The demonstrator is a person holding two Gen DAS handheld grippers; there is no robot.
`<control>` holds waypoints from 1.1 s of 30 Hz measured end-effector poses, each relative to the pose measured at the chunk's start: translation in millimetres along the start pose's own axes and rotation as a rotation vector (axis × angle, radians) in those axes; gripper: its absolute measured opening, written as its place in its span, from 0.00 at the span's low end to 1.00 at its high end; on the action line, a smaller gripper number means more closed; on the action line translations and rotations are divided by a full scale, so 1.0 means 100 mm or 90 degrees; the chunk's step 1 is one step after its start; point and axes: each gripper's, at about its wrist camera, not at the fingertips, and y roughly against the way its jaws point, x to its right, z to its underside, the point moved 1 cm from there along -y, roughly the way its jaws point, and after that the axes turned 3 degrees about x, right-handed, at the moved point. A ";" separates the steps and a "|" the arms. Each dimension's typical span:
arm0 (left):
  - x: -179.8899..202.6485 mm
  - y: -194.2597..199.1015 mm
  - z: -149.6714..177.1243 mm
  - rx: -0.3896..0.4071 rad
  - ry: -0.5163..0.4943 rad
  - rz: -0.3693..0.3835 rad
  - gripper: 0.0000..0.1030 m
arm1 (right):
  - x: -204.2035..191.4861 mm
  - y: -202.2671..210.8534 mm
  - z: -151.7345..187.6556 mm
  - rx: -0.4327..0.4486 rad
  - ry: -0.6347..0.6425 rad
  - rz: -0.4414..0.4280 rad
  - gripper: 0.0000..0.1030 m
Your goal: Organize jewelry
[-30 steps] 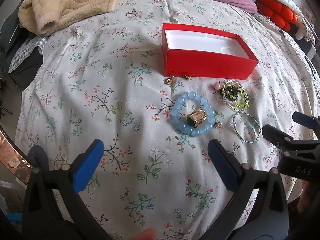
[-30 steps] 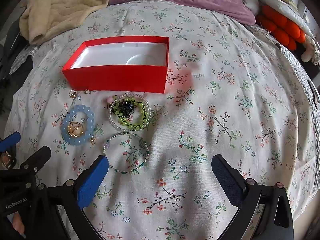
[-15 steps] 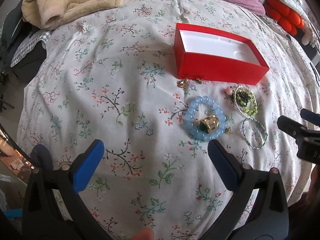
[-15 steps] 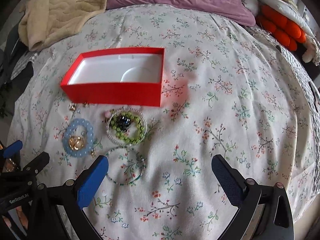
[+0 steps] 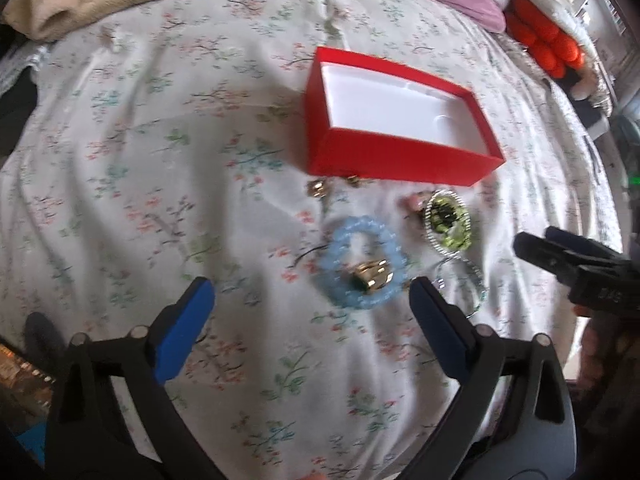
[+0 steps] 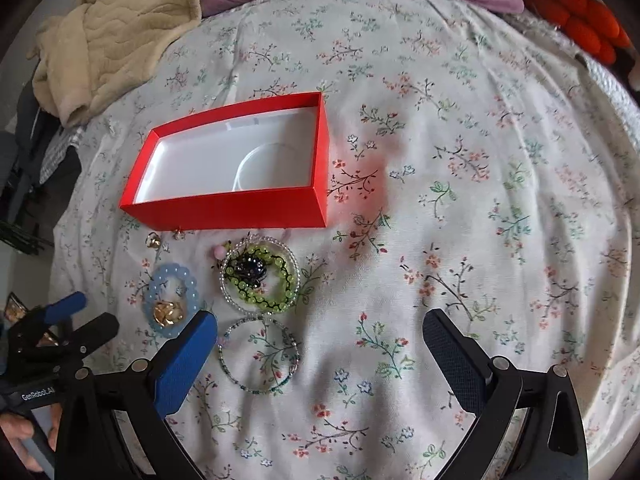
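both claws are spread wide and hold nothing: the left claw (image 5: 312,312) hovers near the blue bracelet (image 5: 362,264), the right claw (image 6: 320,344) over the thin beaded bracelet (image 6: 259,354). the jewelry lies on the bed (image 6: 460,200) just in front of the red box (image 6: 228,168), whose white inside holds nothing. a gold ring (image 6: 167,312) sits inside the blue bracelet; beside it lies the green bracelet (image 6: 260,276). two small gold pieces (image 5: 318,188) lie close to the box wall.

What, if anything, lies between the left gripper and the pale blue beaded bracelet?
Nothing visible. The open left gripper faces the pale blue beaded bracelet across bare floral bedsheet. A gold ring lies inside the bracelet's loop, so it could get caught in a grasp.
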 end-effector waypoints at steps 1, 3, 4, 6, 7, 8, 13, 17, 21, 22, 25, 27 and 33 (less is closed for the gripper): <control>0.01 -0.02 -0.01 0.003 -0.001 0.005 0.90 | 0.02 -0.01 -0.02 0.006 -0.006 -0.010 0.99; 0.01 -0.08 -0.06 0.001 0.001 0.019 0.81 | 0.06 -0.03 -0.05 0.017 -0.015 -0.027 0.95; 0.01 -0.13 -0.07 -0.006 0.002 0.021 0.73 | 0.07 -0.05 -0.05 0.021 -0.018 -0.033 0.88; 0.01 -0.23 -0.10 -0.021 0.008 0.029 0.62 | 0.10 -0.11 -0.07 0.010 -0.025 -0.035 0.75; 0.01 -0.26 -0.11 -0.022 0.009 0.033 0.56 | 0.12 -0.14 -0.08 0.014 -0.032 -0.047 0.69; 0.01 -0.30 -0.13 -0.028 0.009 0.031 0.52 | 0.13 -0.19 -0.07 -0.002 -0.035 -0.042 0.66; 0.04 -0.40 -0.19 -0.044 0.002 0.032 0.42 | 0.11 -0.38 -0.11 -0.017 -0.042 -0.057 0.42; 0.09 -0.49 -0.25 -0.051 -0.010 0.021 0.34 | 0.09 -0.40 -0.16 -0.006 -0.048 -0.059 0.34; 0.13 -0.57 -0.28 -0.054 -0.022 0.001 0.33 | 0.09 -0.43 -0.22 0.001 -0.056 -0.062 0.32; 0.14 -0.58 -0.29 -0.054 -0.025 -0.002 0.33 | 0.09 -0.44 -0.23 0.002 -0.055 -0.063 0.32; 0.24 -0.64 -0.35 -0.049 -0.036 -0.010 0.33 | 0.05 -0.48 -0.27 0.000 -0.050 -0.061 0.32; 0.29 -0.69 -0.38 -0.047 -0.044 -0.019 0.32 | 0.04 -0.51 -0.28 -0.004 -0.048 -0.054 0.31; 0.40 -0.77 -0.47 -0.039 -0.053 -0.034 0.28 | -0.04 -0.58 -0.38 0.007 -0.040 -0.043 0.26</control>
